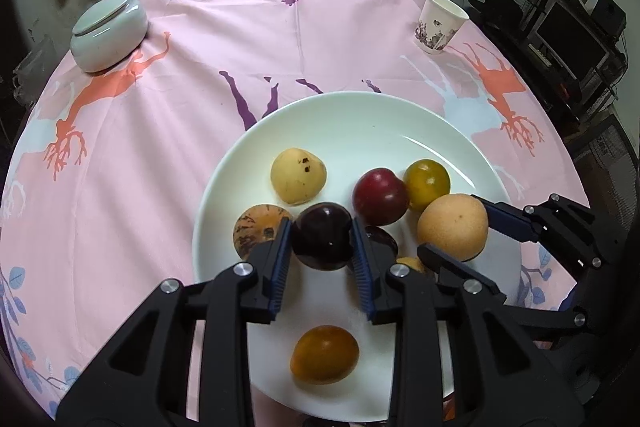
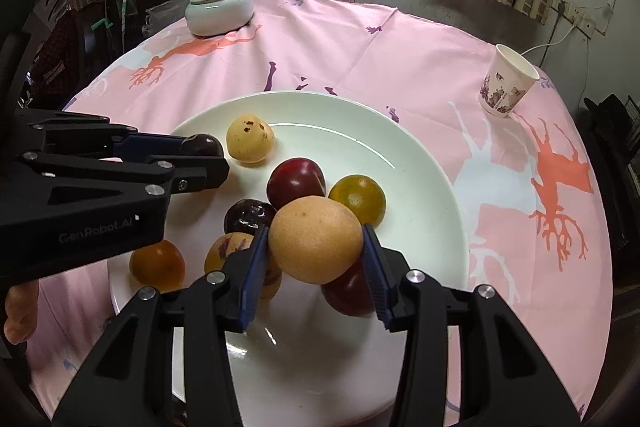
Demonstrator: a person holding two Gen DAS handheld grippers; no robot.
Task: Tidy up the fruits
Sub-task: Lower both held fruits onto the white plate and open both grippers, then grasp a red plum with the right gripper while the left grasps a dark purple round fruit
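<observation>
A white plate (image 1: 360, 115) (image 2: 420, 163) on the pink cloth holds several fruits. My left gripper (image 1: 322, 247) is shut on a dark purple plum (image 1: 323, 241), held over the plate; the plum shows in the right wrist view (image 2: 202, 145). My right gripper (image 2: 316, 259) is shut on a tan round fruit (image 2: 316, 241), also seen in the left wrist view (image 1: 454, 233). On the plate lie a pale yellow fruit (image 1: 298, 175), a red plum (image 1: 380, 196), a yellow-green fruit (image 1: 427, 183), an orange fruit (image 1: 324, 354) and a mottled orange fruit (image 1: 256, 229).
A lidded white ceramic bowl (image 1: 108, 33) (image 2: 219, 10) stands at the table's far left. A paper cup (image 1: 438, 23) (image 2: 506, 87) stands at the far right. Dark shelves with electronics (image 1: 568, 39) are beyond the table's right edge.
</observation>
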